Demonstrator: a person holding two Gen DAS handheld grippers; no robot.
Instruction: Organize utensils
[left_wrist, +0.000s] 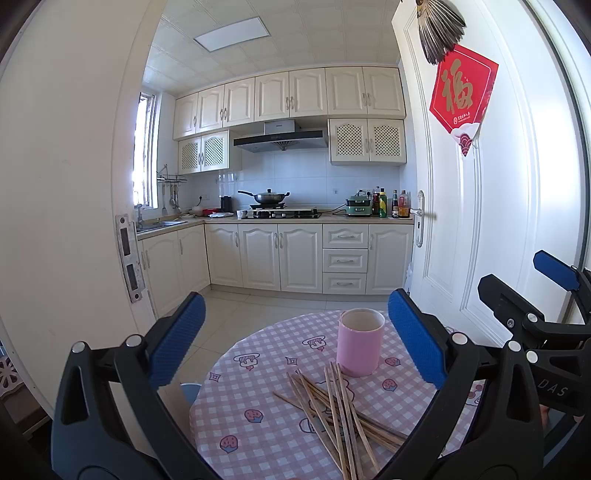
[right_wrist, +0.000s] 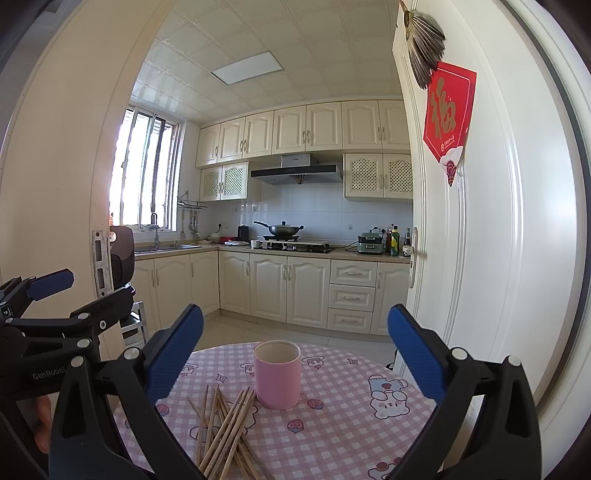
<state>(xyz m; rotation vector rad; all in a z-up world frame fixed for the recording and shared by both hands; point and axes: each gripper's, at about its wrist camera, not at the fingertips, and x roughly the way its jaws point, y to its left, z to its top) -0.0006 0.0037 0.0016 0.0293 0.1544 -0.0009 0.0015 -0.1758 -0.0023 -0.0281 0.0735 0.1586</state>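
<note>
My left gripper (left_wrist: 295, 339) hung above the near edge of the round table (left_wrist: 266, 435), fingers spread wide, nothing between the blue pads (left_wrist: 177, 339). My right gripper (right_wrist: 295, 350) was held the same way: fingers far apart, empty, raised over the table (right_wrist: 351, 424).

From the left wrist, the pink cup (left_wrist: 360, 341) stood upright ahead, a little right of centre between the fingers, its open mouth showing a pale inner wall. The chopsticks (left_wrist: 332, 413) lay loose on the checked cloth just in front of the cup, nearer to me, crossing one another in an untidy pile (their far tips nearly reached the cup's base; contact could not be told).

From the right wrist, the cup (right_wrist: 277, 373) stood ahead, slightly left of centre, and the chopsticks (right_wrist: 225, 432) lay to its near left, fanned toward my left finger.

Each gripper appeared in the other's view: the right gripper (left_wrist: 524, 291) at the far right, the left gripper (right_wrist: 70, 295) at the far left, both clear of the cup.
</note>
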